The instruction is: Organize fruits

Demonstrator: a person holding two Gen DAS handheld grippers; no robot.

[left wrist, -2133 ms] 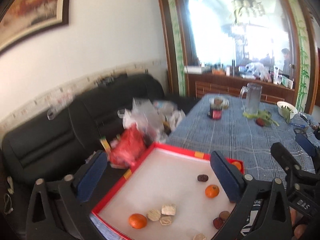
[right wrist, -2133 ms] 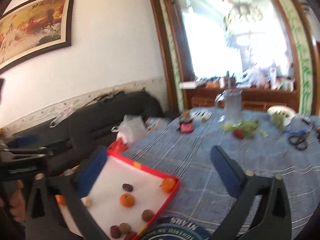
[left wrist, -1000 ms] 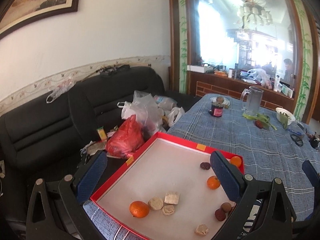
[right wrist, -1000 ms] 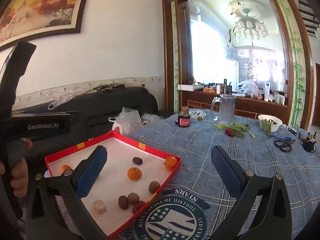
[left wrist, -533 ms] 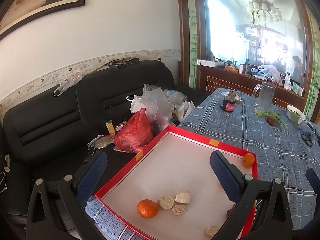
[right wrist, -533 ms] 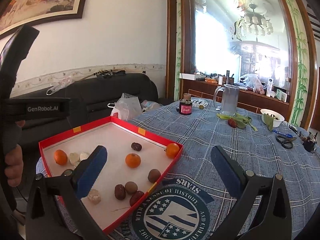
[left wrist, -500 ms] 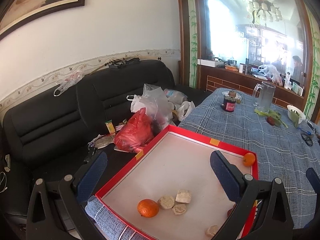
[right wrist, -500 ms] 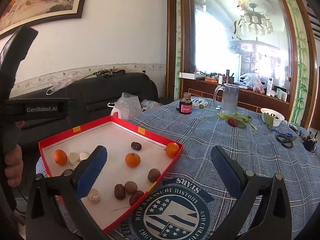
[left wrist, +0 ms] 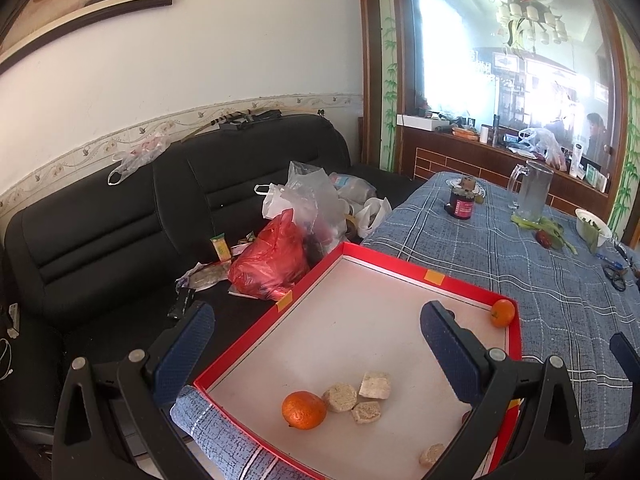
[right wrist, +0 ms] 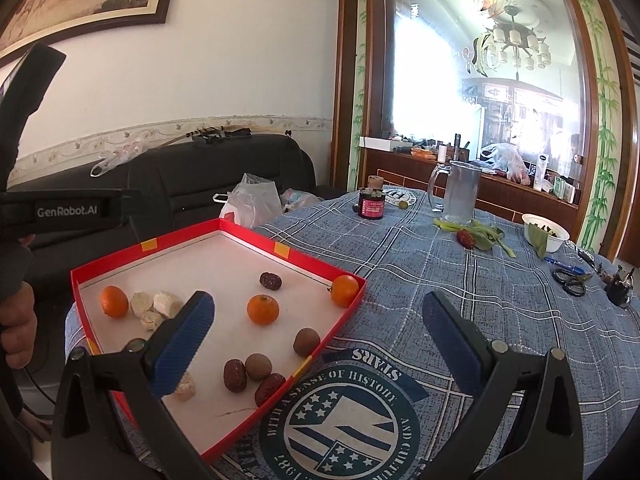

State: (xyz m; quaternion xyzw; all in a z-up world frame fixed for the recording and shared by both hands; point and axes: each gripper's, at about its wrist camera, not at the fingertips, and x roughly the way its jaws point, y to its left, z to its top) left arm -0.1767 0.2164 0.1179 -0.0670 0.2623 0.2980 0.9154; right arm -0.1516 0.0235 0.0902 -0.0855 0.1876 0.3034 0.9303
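A shallow red tray (right wrist: 224,225) with a white floor lies at the table's near left corner; it also shows in the left wrist view (left wrist: 404,265). In it lie three oranges: one at the left (right wrist: 114,301), one in the middle (right wrist: 262,309), one in the far right corner (right wrist: 344,290). Dark red dates (right wrist: 270,281) and brown longans (right wrist: 307,342) lie there too, with pale biscuit pieces (right wrist: 154,305). My left gripper (left wrist: 318,346) is open and empty above the tray's left end. My right gripper (right wrist: 318,338) is open and empty above the tray's right edge.
A blue plaid cloth (right wrist: 480,304) covers the table. Farther back stand a red jar (right wrist: 371,205), a glass pitcher (right wrist: 458,196), greens with a red fruit (right wrist: 472,237), a white bowl (right wrist: 546,236) and scissors (right wrist: 568,280). A black sofa (left wrist: 120,220) with plastic bags (left wrist: 296,236) is left.
Both grippers have drifted slightly: the tray sits a little lower and nearer in each view. Both stay open and empty. Nothing in the tray has moved.
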